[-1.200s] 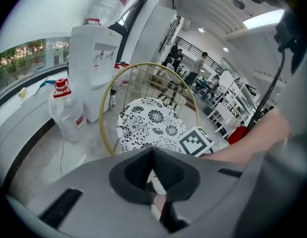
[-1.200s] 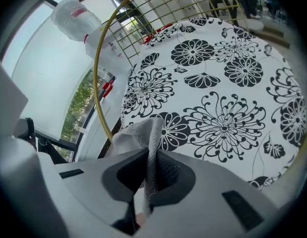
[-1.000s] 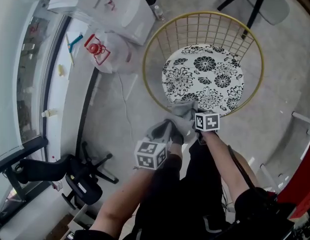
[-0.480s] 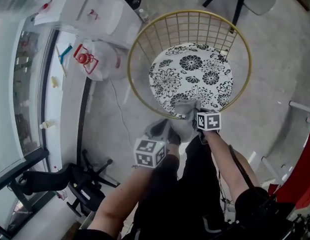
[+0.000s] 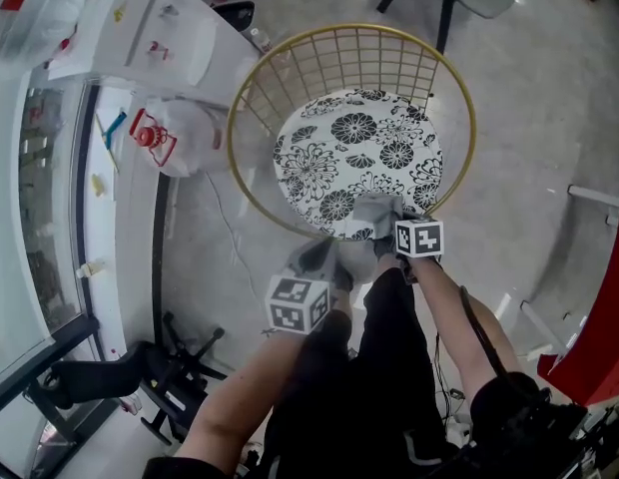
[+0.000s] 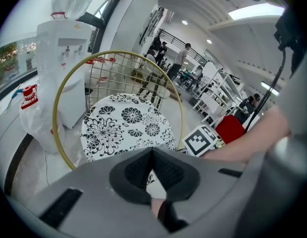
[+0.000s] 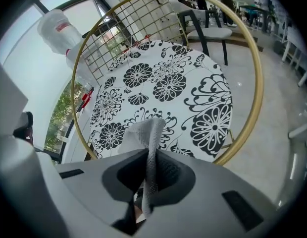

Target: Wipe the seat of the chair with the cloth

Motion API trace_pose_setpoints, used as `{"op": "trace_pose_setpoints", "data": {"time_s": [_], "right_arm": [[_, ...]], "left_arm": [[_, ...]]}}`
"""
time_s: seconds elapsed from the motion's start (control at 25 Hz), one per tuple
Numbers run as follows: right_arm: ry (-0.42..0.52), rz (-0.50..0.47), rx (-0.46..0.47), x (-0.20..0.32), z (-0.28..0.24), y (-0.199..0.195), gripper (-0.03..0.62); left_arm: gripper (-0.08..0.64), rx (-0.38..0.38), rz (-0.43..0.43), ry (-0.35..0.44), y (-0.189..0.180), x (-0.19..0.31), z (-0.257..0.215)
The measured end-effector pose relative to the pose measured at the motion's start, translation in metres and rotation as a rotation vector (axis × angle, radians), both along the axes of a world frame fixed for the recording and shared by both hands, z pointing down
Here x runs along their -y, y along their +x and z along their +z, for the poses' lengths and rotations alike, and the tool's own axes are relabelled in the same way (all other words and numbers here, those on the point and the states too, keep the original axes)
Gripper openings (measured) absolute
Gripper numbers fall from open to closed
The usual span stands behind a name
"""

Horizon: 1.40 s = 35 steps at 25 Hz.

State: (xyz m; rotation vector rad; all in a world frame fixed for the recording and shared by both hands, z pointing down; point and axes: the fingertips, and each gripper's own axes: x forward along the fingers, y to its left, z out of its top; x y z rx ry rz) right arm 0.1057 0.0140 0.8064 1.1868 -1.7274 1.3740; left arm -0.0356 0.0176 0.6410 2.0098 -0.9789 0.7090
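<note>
The left claw (image 6: 152, 151) is pressed together on nothing, while the right claw (image 7: 152, 155) pinches a crumpled grey woven cloth (image 7: 146, 132) at the 6 o'clock edge of the round, black-and-white flowered seat (image 5: 354, 153) of the gold wire chair (image 5: 465, 98).

The seat (image 5: 354, 158) is white with a black flower print, inside a gold wire frame (image 5: 319, 68). The cloth (image 7: 146, 133) is plain grey. The left gripper (image 6: 152, 151) and right gripper (image 7: 151, 157) are grey with black pads (image 6: 132, 171). The floor (image 5: 529, 108) is pale grey.
</note>
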Motion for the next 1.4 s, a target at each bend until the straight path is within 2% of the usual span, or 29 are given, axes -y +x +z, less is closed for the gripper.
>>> {"op": "trace_pose_setpoints", "data": {"time_s": [0.72, 1.08, 1.2, 1.4], "right_arm": [[0.004, 0.114, -0.095, 0.003, -0.007, 0.086, 0.023], [0.009, 0.172, -0.154, 0.002, -0.017, 0.124, 0.023], [0.015, 0.180, -0.174, 0.001, -0.027, 0.133, 0.023], [0.029, 0.197, -0.204, -0.002, -0.053, 0.144, 0.023]], "left_arm": [[0.006, -0.018, 0.063, 0.021, 0.036, 0.008, -0.013], [0.006, -0.030, 0.052, 0.042, 0.034, 0.012, -0.027], [0.006, -0.055, 0.041, 0.056, 0.029, 0.014, -0.038], [0.006, -0.044, 0.032, 0.089, 0.014, 0.013, -0.058]]}}
